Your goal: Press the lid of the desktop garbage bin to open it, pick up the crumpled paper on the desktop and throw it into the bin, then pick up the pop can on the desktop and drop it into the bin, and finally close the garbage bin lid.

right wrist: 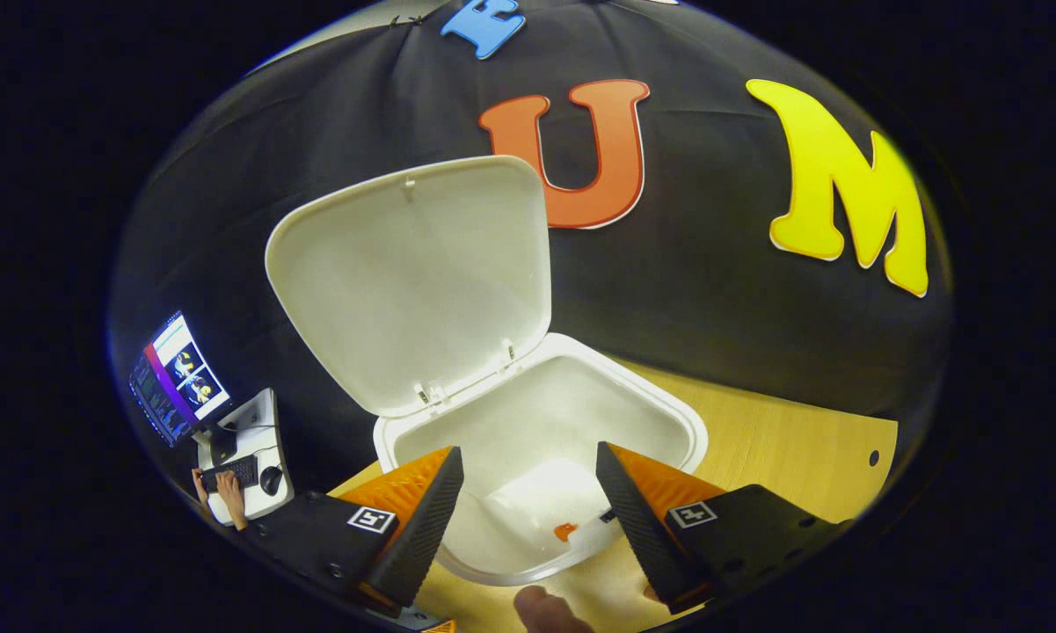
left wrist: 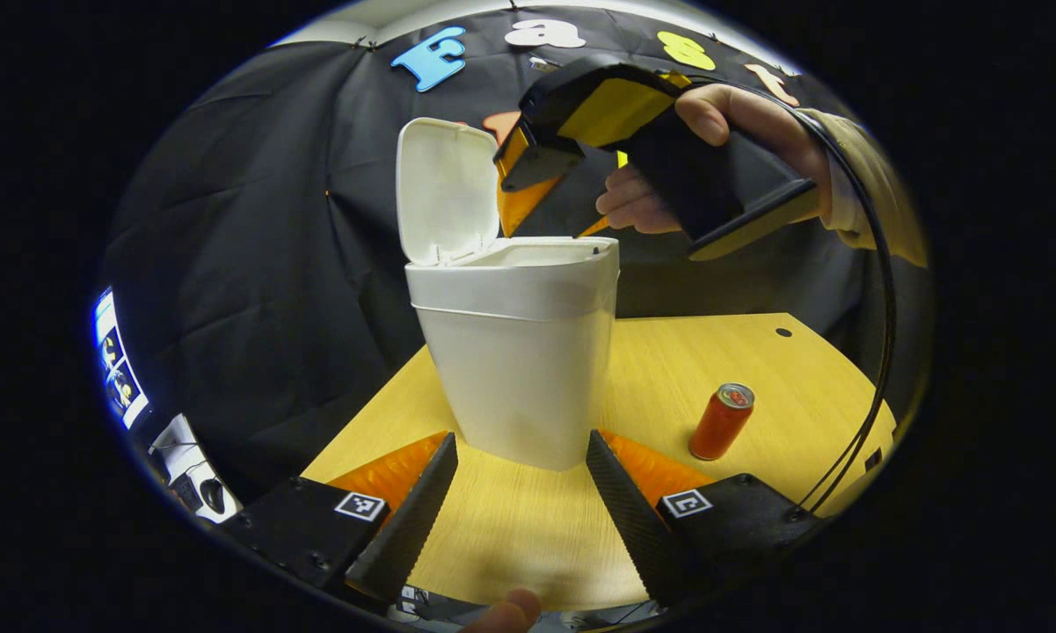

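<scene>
- The garbage bin (left wrist: pixel 519 352) stands on the wooden desktop (left wrist: pixel 528 519), its mouth unobstructed.
- Its lid (left wrist: pixel 444 189) stands upright, walling off the mouth's hinge side.
- A pop can (left wrist: pixel 721 422) stands well apart, with bare desktop between it and the bin.
- The right gripper (right wrist: pixel 528 492) hangs spread above the mouth.

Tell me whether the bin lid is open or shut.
Open. The lid stands upright on its hinge behind the bin, and the right gripper view looks straight down into it.

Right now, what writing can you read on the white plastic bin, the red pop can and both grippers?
White plastic bin: none.
Red pop can: print too small to read.
Left gripper, right gripper: square coded tags, no words.
</scene>
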`<state>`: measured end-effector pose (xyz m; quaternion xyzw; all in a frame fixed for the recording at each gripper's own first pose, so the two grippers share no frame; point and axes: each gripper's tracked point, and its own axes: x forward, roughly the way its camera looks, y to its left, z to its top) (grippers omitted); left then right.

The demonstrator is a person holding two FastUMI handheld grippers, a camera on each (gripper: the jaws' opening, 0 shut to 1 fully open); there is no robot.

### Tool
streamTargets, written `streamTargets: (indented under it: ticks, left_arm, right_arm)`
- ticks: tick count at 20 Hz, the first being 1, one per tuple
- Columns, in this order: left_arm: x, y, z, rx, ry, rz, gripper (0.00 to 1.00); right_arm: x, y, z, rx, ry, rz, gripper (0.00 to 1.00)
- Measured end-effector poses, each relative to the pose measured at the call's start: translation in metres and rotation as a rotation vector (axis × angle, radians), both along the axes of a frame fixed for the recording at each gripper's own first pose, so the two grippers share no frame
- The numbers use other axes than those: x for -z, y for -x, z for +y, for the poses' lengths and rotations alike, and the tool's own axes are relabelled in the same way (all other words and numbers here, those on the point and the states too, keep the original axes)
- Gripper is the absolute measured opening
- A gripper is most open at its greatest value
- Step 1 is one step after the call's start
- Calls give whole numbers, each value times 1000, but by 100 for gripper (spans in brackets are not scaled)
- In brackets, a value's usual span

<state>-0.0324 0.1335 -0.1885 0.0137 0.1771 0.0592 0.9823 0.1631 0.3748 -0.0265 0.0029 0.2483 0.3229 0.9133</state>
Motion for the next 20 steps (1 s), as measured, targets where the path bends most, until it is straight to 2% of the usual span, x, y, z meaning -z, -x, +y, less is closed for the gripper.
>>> streamTargets:
  ticks: [2,7,10,17,20]
  left_arm:
    - [1,-5,-12,31,11,2,98]
    - [1,-17,-45,107,26,-7,98]
    - [-5,-33,-62,138,15,-12,98]
    - [9,-55,-110,230,-41,-8,98]
    - [24,-59,-135,276,-58,4,98]
  right_arm:
    - [-17,4,-18,17,-30,-21,96]
    - [-56,12,-84,99,-91,-75,96]
    - [-65,16,-144,196,-102,-101,96]
    - [-30,25,-297,437,-49,-105,96]
    - [-4,30,-349,519,-22,-86,96]
